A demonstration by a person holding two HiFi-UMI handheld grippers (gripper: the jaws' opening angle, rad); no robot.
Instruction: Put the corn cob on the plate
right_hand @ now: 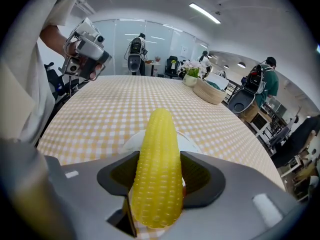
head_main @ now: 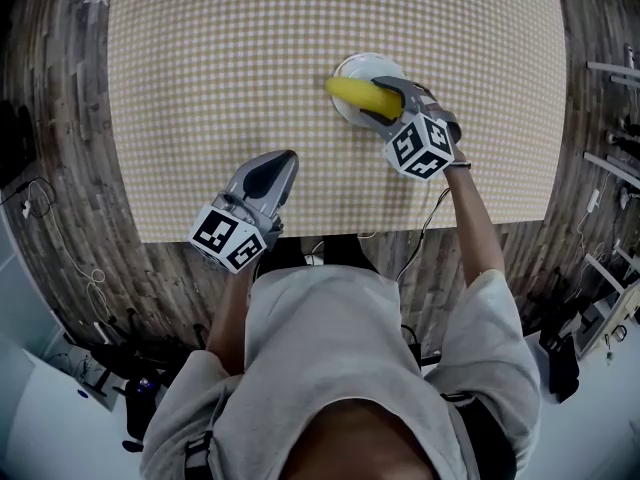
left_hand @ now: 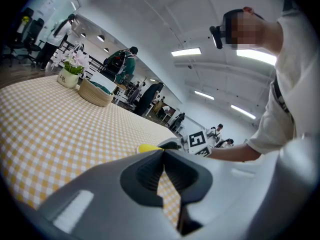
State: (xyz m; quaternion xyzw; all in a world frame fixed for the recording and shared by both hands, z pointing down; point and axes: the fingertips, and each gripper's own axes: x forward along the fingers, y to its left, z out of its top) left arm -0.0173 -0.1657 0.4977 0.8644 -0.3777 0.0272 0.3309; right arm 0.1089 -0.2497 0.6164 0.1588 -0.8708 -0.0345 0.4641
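Note:
A yellow corn cob (head_main: 355, 95) is clamped in my right gripper (head_main: 385, 98), its tip reaching out over the small white plate (head_main: 368, 67) at the middle of the checked table. In the right gripper view the corn cob (right_hand: 158, 171) fills the gap between both jaws, with the plate (right_hand: 131, 141) showing pale beneath it. My left gripper (head_main: 275, 168) rests low near the table's front edge, left of the plate, jaws together with nothing in them. From the left gripper view (left_hand: 163, 165) I see the corn cob's tip (left_hand: 148, 148) and the right gripper's marker cube (left_hand: 197, 142) in the distance.
The yellow-checked tablecloth (head_main: 220, 88) covers the table. A woven basket (right_hand: 210, 91) and a flower pot (right_hand: 190, 78) stand at the far corner. People and office chairs are behind the table in the room.

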